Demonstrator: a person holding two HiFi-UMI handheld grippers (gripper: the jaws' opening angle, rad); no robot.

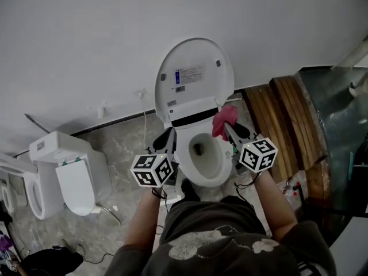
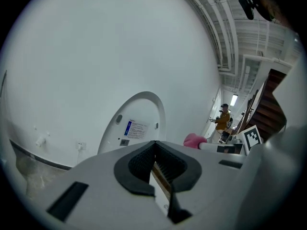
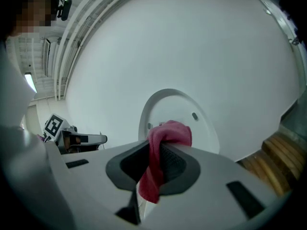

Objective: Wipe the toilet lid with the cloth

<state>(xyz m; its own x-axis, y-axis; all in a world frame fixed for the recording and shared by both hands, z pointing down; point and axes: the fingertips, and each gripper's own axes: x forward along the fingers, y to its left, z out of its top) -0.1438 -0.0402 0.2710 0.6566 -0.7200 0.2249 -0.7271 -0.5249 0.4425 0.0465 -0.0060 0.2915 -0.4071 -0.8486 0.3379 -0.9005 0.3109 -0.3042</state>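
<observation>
In the head view, the toilet lid [image 1: 194, 76] is seen upright in the upper middle of the frame, leaned back against the white wall [image 1: 86, 45]. A label is fixed on its inner face. Below it, the open toilet bowl [image 1: 208, 158] is seen in the centre.

The pink cloth [image 1: 224, 121] is held by the right gripper [image 1: 229, 129], just right of centre. Its jaws are closed on the cloth. In the right gripper view the cloth is bunched over the jaw tips and hangs down between them, in front of the lid. Whether the cloth touches the lid cannot be told.

The left gripper [image 1: 167, 138] is held left of the bowl, near the lower left edge of the lid. Its jaws are pressed together and nothing is between them.

A second toilet [image 1: 73, 180] is seen at the lower left of the frame, and wooden steps [image 1: 282, 117] at the right.
</observation>
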